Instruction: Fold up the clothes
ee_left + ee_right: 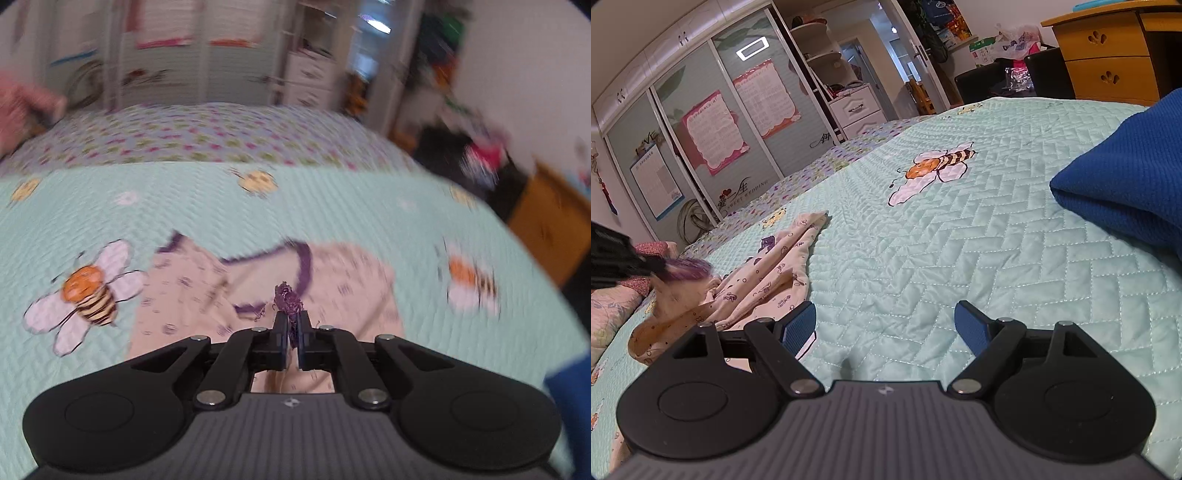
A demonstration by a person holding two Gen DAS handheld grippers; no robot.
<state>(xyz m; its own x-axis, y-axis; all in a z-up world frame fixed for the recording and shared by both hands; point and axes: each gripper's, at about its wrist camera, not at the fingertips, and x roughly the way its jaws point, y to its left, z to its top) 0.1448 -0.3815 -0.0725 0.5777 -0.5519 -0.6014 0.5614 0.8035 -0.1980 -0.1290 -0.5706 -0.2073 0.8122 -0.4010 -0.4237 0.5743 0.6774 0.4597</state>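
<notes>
Between the black fingers of the left gripper [291, 321] a bunched strip of purple trim [290, 301] is pinched tight, the jaws drawn together with only that fabric in the gap. The trim belongs to a cream printed garment [266, 291] that lies rumpled on the bed directly ahead of and beneath this gripper, its purple edging looping across the cloth. From the right wrist view the same garment [764, 280] shows as a crumpled heap to the left, its near corner lifted toward the blurred left gripper [653, 267] at the frame's edge.

Well apart from the garment, the right gripper [886, 325] hovers low over bare quilt with its jaws spread wide and nothing between its blue pads [801, 325]; the left pad stands just beside the garment's nearest fold, and whether it touches cannot be told.

Under both lies a mint-green quilted bedspread [960, 258] stitched in a herringbone pattern and printed with bees [934, 166] and small flowers. A folded blue knit item [1126, 177] rests on it at the right. At the far side the spread gives way to a floral patterned border [192, 136]. Beyond stand sliding wardrobe doors [713, 122] with pink posters, white drawers [855, 110], an open doorway and a yellow wooden cabinet [1108, 62].
</notes>
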